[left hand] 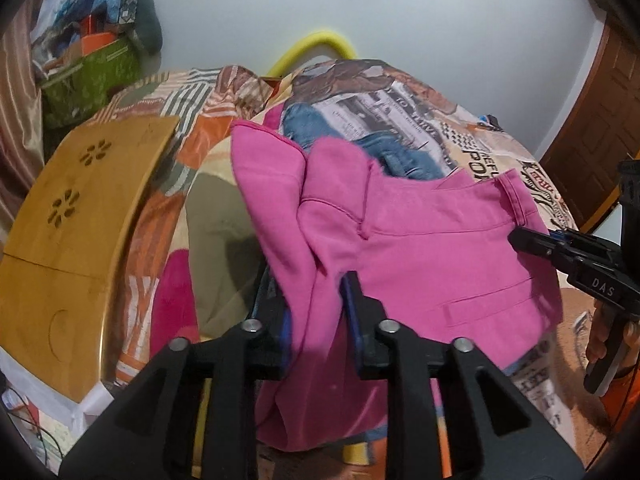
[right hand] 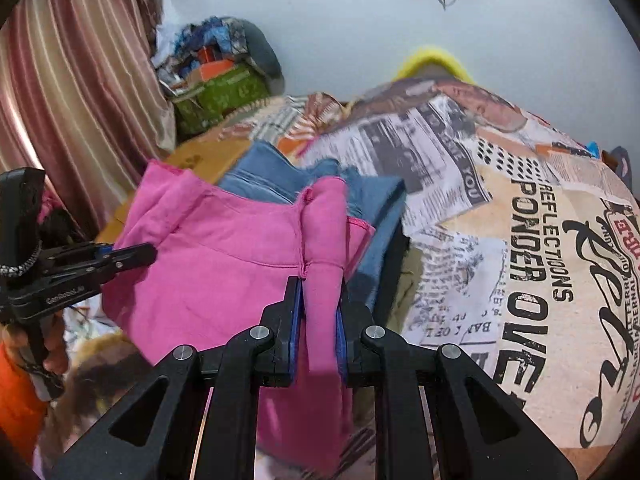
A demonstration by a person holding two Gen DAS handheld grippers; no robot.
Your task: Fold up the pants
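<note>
Left gripper [left hand: 316, 300] at 6 o'clock in its own view, fingers clamped on a bunched fold of the pink pants [left hand: 420, 248]. Right gripper [right hand: 320, 304], likewise at 6 o'clock in its view, clamped on a pinched ridge of the same pants. Pants held up between both, above the printed bedspread [right hand: 520, 240]. Blue jeans [right hand: 280, 180] lie behind at 12 o'clock. Wooden tray [left hand: 72, 240] at 9 o'clock in the left view. Curtain [right hand: 60, 100] at 10 o'clock in the right view.

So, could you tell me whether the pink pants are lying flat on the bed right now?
No, the pink pants hang bunched in the air, pinched by the left gripper and right gripper.
</note>
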